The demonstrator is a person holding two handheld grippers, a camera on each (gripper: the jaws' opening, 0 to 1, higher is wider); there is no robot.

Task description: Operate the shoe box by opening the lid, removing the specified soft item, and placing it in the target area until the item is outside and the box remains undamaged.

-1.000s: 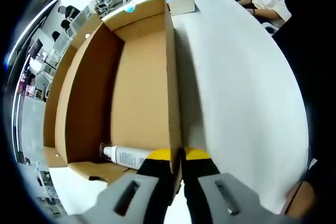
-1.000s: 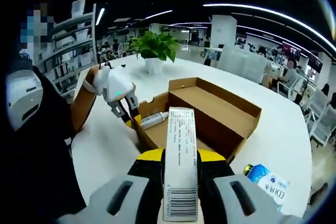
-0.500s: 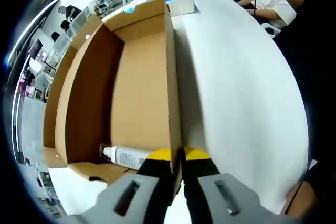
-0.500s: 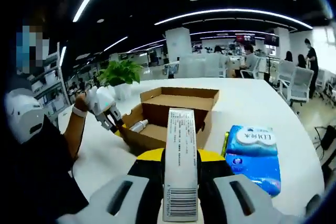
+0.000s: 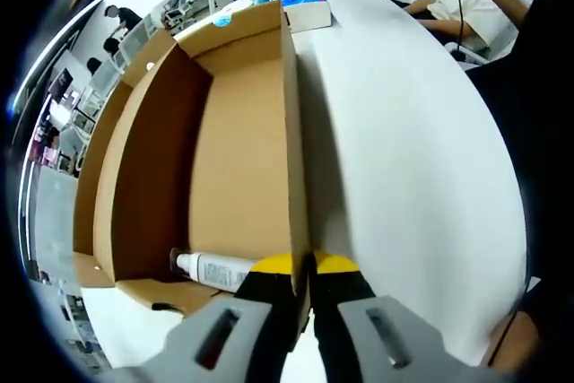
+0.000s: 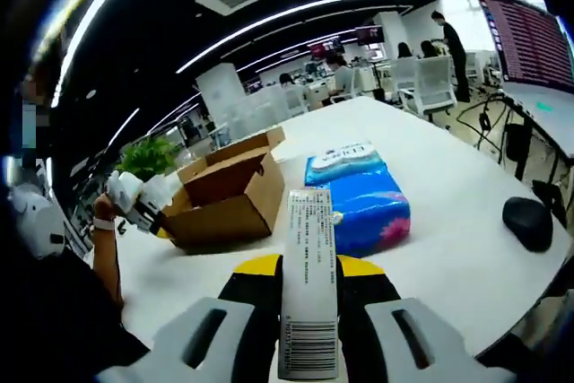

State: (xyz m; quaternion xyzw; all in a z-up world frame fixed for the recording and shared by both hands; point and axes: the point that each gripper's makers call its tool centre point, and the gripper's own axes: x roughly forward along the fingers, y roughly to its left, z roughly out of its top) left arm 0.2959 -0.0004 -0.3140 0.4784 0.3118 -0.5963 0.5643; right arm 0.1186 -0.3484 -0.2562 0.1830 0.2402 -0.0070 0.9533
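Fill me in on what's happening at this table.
A person is working an open cardboard shoe box with two hand-held grippers. The left gripper is shut on the box's side wall, steadying it. The right gripper is shut on a white tube with a barcode label, held over the white table away from the box, near a blue tissue pack. Another white tube lies inside the box.

Grey gripper [image 6: 308,289], black-and-yellow jaws, dark sleeve [image 6: 72,347], white wristband [image 6: 106,223]

Tube [image 5: 213,268] in box [image 5: 242,132] — tissue pack [image 6: 359,196] beside.
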